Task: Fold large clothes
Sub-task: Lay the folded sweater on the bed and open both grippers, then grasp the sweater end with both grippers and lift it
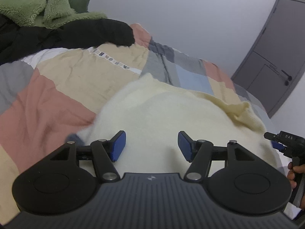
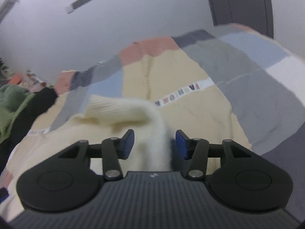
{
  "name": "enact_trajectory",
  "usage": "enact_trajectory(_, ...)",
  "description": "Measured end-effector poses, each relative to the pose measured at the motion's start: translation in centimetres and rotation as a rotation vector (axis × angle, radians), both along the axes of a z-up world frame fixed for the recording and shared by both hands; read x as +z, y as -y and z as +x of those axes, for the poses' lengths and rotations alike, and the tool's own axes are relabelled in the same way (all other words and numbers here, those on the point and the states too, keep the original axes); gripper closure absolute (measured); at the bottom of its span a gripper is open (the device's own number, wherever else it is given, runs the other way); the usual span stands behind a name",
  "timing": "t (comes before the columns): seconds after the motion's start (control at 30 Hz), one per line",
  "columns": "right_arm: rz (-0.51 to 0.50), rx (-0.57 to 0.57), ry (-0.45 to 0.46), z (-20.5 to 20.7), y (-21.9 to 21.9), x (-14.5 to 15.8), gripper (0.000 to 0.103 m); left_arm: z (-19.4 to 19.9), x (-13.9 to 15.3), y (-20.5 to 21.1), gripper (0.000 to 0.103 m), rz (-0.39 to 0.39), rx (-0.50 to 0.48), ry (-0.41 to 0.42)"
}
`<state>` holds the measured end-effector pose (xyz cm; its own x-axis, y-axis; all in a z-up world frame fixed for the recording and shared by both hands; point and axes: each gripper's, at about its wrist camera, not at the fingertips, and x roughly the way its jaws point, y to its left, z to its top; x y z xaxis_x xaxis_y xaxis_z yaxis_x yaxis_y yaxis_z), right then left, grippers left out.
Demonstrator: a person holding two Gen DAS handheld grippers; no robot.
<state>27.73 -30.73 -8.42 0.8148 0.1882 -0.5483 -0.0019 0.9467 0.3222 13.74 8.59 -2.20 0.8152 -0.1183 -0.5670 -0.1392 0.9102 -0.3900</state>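
Left gripper (image 1: 152, 146) fingers apart, right gripper (image 2: 154, 145) fingers apart

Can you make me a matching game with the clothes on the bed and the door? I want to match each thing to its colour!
Things:
1. fluffy sweater
2. fleece blanket
3. jacket
4. door

Colours:
A. black
B. dark grey
C. cream
D. green

Right pairs: 1-C, 2-D, 3-A, 4-B.

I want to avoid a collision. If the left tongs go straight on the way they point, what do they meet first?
Probably the cream sweater, which fills the space just ahead of the open left tongs; the patchwork bedcover lies beyond.
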Motion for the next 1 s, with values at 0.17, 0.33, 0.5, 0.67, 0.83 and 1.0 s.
enact_trajectory(0.17,-0.062,0.1,0.032,-5.3,-1.7,1.4,0.052,-1.8,1.5,2.2,0.037,0.059,-0.052,0.026)
enact_trajectory(0.33,-0.065,0.12,-0.015,-8.6,-2.4,0.6,0.052,-3.6,1.6,3.5,0.037,0.068,-0.051,0.013)
enact_trajectory(0.5,0.06,0.075,-0.043,-9.8,-1.5,0.2,0.052,-6.3,1.7,3.9,0.035,-0.053,-0.023,0.005)
enact_trajectory(0.67,0.265,0.089,-0.079,-11.9,-1.4,0.1,0.051,-8.6,0.0,3.8,0.034,-0.289,0.002,-0.059)
enact_trajectory(0.83,0.403,0.14,-0.117,-13.4,-2.8,0.0,0.051,-7.8,-1.8,3.3,0.031,-0.373,0.048,-0.102)
enact_trajectory(1.0,0.543,0.149,-0.231,-12.6,-3.1,-1.7,0.05,-7.2,-2.8,2.4,0.029,-0.459,0.09,-0.093)
